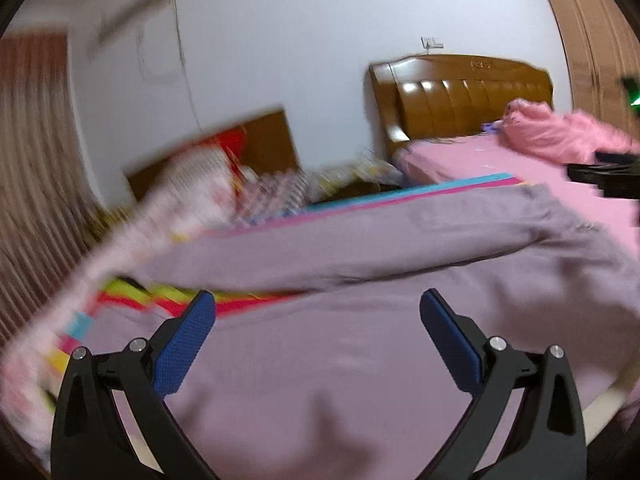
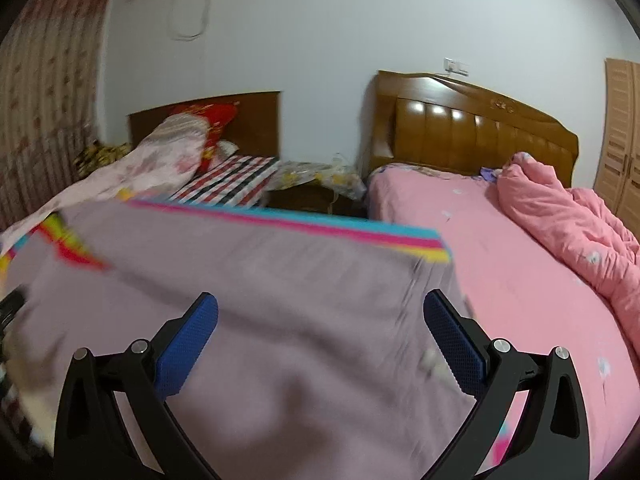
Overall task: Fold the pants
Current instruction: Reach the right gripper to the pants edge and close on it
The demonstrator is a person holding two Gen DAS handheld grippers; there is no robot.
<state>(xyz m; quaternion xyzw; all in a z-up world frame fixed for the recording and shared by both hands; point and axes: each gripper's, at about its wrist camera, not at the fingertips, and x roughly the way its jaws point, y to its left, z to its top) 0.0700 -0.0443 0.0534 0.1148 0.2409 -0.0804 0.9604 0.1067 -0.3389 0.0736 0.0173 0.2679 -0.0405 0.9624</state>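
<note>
1. Lying flat across the pink bed (image 2: 520,300), mauve pants (image 2: 260,300) fill both views.
2. Left gripper (image 1: 318,312) and right gripper (image 2: 320,316) hover spread wide, holding nothing.
3. No legible writing; blurred.

Each hand-held gripper, left (image 1: 318,300) and right (image 2: 320,304), gapes wide.

My left wrist camera looks low and close over the mauve cotton pants (image 1: 360,360) toward the white wall. My right wrist camera does likewise from farther right. Both views share the padded brown wooden headboard (image 1: 464,96) (image 2: 476,128) and the pink-sheeted bed (image 1: 460,160) (image 2: 500,280).
</note>
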